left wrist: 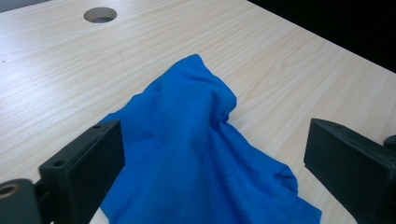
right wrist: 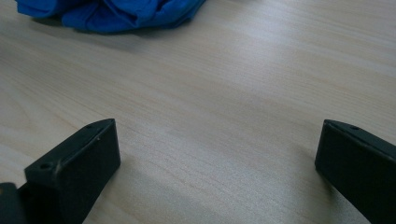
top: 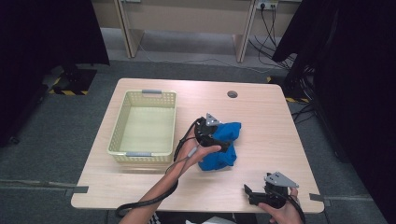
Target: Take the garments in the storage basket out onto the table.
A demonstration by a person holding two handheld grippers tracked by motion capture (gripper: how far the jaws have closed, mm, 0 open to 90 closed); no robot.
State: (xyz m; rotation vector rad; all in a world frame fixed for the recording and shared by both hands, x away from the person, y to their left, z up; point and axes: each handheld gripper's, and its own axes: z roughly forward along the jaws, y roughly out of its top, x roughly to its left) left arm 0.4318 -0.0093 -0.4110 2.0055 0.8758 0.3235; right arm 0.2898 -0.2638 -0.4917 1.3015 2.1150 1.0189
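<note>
Blue cloth [top: 219, 147] was left crumpled on desk [top: 261, 121], unbinned; left claw [left wrist: 212, 154] spread wide over it, right claw [right wrist: 217, 163] wide, idle; basket [top: 120, 125] unfilled.

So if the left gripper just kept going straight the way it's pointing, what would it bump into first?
Most likely the blue cloth. In its own view the left gripper has its jaws open, and the crumpled cloth lies right between and ahead of them on the table. How close the pads are to it is hard to judge.
</note>
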